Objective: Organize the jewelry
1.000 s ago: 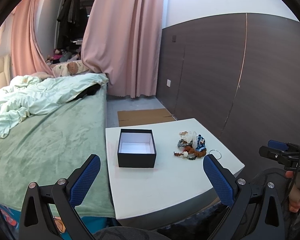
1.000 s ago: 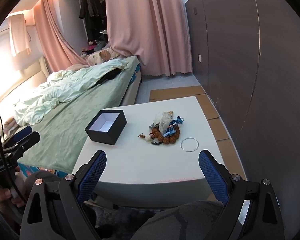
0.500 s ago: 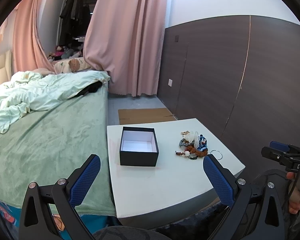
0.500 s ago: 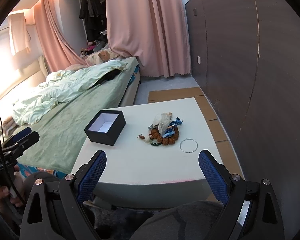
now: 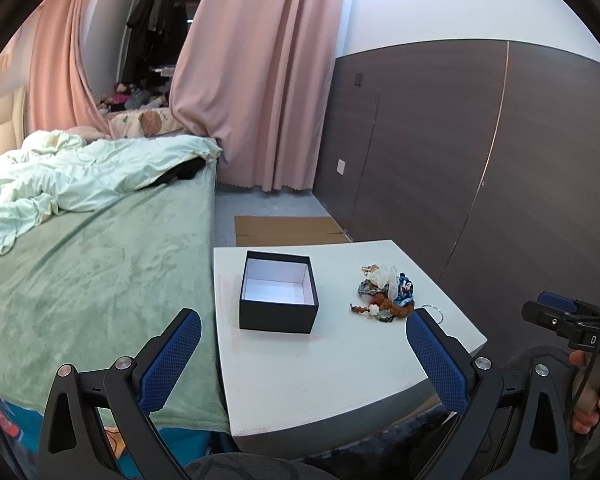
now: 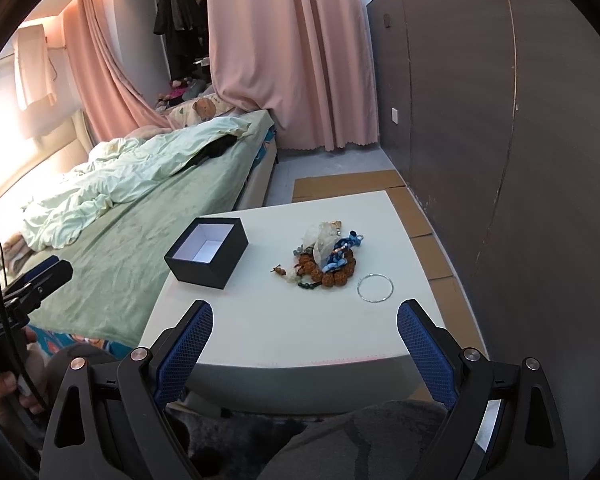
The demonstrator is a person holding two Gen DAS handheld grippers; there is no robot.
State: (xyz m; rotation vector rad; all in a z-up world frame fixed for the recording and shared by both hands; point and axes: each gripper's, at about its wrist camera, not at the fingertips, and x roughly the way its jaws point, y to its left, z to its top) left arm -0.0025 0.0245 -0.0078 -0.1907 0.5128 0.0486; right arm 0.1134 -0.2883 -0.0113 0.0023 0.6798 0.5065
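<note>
An open black box (image 5: 278, 298) (image 6: 207, 252) with a white inside stands on the left part of the small white table (image 5: 332, 364) (image 6: 300, 332). To its right lies a tangled pile of jewelry (image 5: 386, 294) (image 6: 326, 258): brown beads, blue cord, pale pieces. A thin silver bangle (image 6: 375, 288) (image 5: 432, 313) lies just right of the pile. My left gripper (image 5: 300, 348) hangs open over the table's near edge, empty. My right gripper (image 6: 305, 342) is open too, short of the table's front edge, holding nothing.
A bed with a green blanket (image 5: 84, 264) (image 6: 132, 236) and a crumpled pale duvet butts against the table's left side. A dark panelled wall (image 5: 440, 152) (image 6: 500, 160) runs along the right. Cardboard sheets (image 6: 352, 184) lie on the floor behind the table. Pink curtains (image 5: 256, 80) hang at the back.
Both grippers have edged slightly toward the table, so box and jewelry look a little nearer. Nothing on the table has moved, and both grippers stay open.
</note>
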